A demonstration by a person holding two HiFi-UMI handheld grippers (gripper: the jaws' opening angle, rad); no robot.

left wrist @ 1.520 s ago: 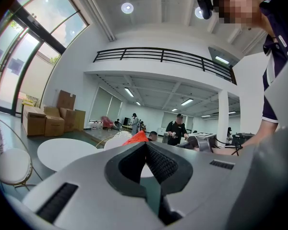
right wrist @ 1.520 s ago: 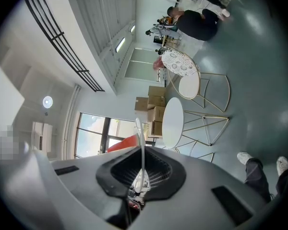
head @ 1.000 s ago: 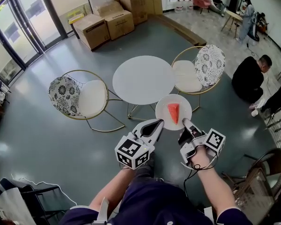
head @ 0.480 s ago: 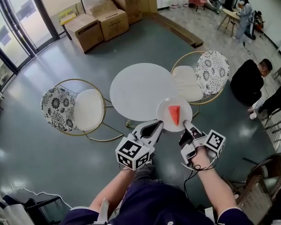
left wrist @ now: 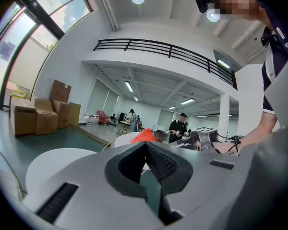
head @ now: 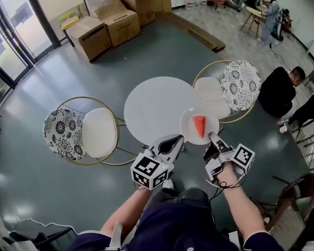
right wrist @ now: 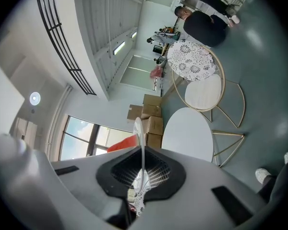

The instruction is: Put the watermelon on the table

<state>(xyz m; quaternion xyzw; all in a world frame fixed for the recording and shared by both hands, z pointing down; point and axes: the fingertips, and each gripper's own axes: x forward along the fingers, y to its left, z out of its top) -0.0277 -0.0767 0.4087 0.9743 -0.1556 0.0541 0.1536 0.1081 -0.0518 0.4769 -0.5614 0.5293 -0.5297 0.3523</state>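
Observation:
A red watermelon wedge lies on a white plate held in the air over the right edge of the round white table. My right gripper is shut on the plate's near rim; in the right gripper view the plate runs edge-on between the jaws, with the watermelon to its left. My left gripper is shut with nothing in it, its tip just off the plate's near-left edge. In the left gripper view the watermelon shows above that gripper.
Two gold-framed chairs flank the table: one on the left, one on the right. A person in black sits on the floor at the right. Cardboard boxes stand at the back. A dark chair is near my right.
Both grippers and the plate have moved forward towards the table. The plate, which hung short of the table, now overlaps its right edge. Neither gripper's grip has changed.

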